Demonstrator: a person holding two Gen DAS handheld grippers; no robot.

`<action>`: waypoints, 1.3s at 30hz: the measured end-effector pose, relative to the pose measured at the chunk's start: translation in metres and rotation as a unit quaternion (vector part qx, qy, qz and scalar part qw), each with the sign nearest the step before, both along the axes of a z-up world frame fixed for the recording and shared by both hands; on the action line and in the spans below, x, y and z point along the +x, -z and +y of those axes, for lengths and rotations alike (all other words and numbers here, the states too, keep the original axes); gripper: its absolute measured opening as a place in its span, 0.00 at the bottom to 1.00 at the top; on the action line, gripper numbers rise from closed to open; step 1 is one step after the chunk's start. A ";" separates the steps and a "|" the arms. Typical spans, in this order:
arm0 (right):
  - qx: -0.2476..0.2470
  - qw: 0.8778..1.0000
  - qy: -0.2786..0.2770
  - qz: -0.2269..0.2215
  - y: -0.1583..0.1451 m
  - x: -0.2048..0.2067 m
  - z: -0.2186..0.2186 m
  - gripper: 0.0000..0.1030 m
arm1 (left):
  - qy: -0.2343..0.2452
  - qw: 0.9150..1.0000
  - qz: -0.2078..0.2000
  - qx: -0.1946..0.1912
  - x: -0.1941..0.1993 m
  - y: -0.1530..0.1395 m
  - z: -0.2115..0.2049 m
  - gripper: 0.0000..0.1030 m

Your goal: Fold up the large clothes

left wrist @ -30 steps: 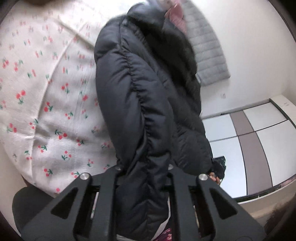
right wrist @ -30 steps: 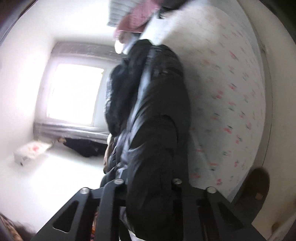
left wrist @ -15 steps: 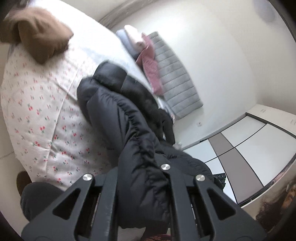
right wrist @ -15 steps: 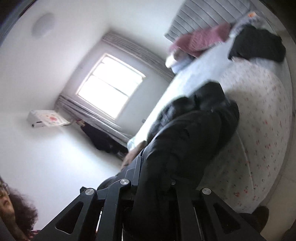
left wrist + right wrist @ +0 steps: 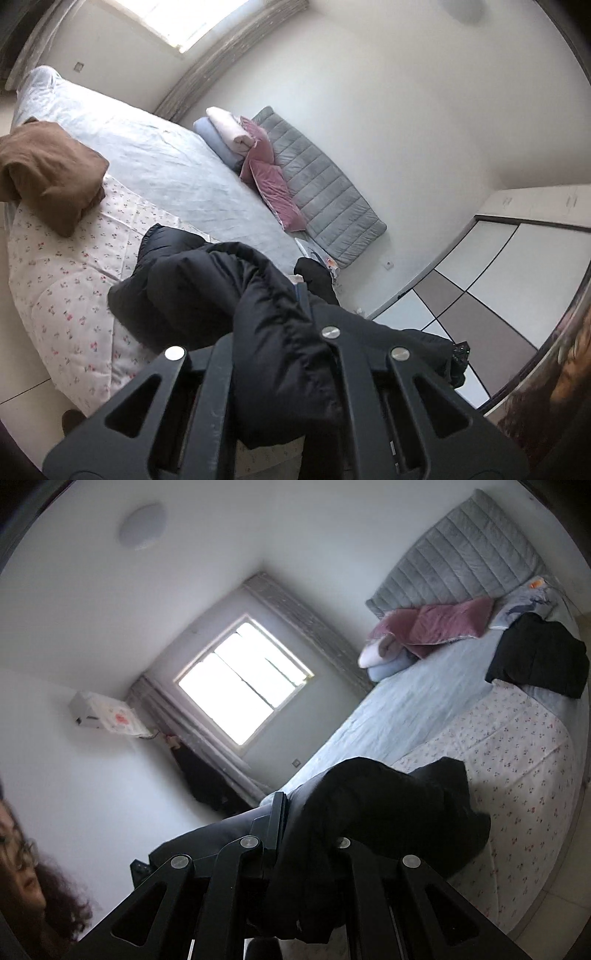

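Both my claws point almost level: left claw [image 5: 284, 354] and right claw [image 5: 306, 849] each clamped on the black puffer jacket [image 5: 207, 295], hanging over the bed's [image 5: 66, 288] near edge; open sheet beyond.

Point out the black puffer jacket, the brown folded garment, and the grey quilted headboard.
Black puffer jacket [image 5: 207, 291], left wrist view, its bunched padded body.
Brown folded garment [image 5: 48, 173], left wrist view, its top face.
Grey quilted headboard [image 5: 465, 550], right wrist view, its padded front.

Bare floral sheet [image 5: 66, 280] between brown bundle [image 5: 48, 177] and black jacket [image 5: 207, 295].
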State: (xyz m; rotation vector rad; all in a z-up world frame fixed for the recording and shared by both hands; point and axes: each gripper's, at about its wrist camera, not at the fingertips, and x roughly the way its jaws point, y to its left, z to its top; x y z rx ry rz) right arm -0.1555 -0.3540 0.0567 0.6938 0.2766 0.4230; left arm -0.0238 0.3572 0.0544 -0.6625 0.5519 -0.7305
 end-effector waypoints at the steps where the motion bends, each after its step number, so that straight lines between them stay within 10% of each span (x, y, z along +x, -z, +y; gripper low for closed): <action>1: 0.003 1.000 0.003 0.006 0.000 0.010 -0.004 0.08 | -0.001 1.000 0.002 0.003 0.012 0.001 -0.005 0.07; 11: 0.031 0.993 0.076 0.085 0.023 0.177 -0.058 0.08 | -0.039 0.993 0.044 0.104 0.189 0.008 -0.067 0.09; 20: 0.038 0.972 0.104 0.208 0.106 0.332 -0.082 0.09 | -0.045 0.971 0.148 0.182 0.340 0.101 -0.127 0.12; 27: 0.069 0.953 0.109 0.274 0.172 0.396 -0.092 0.11 | -0.028 0.964 0.227 0.136 0.398 0.158 -0.139 0.13; 31: 0.131 0.942 0.106 0.292 0.194 0.408 -0.102 0.27 | -0.014 0.958 0.259 0.120 0.409 0.161 -0.140 0.18; 35: 0.174 0.944 0.100 0.263 0.187 0.396 -0.112 0.80 | 0.005 0.963 0.252 0.096 0.403 0.147 -0.134 0.47; 39: 0.163 0.954 0.112 0.226 0.156 0.373 -0.115 0.83 | -0.002 0.970 0.237 0.049 0.389 0.133 -0.122 0.74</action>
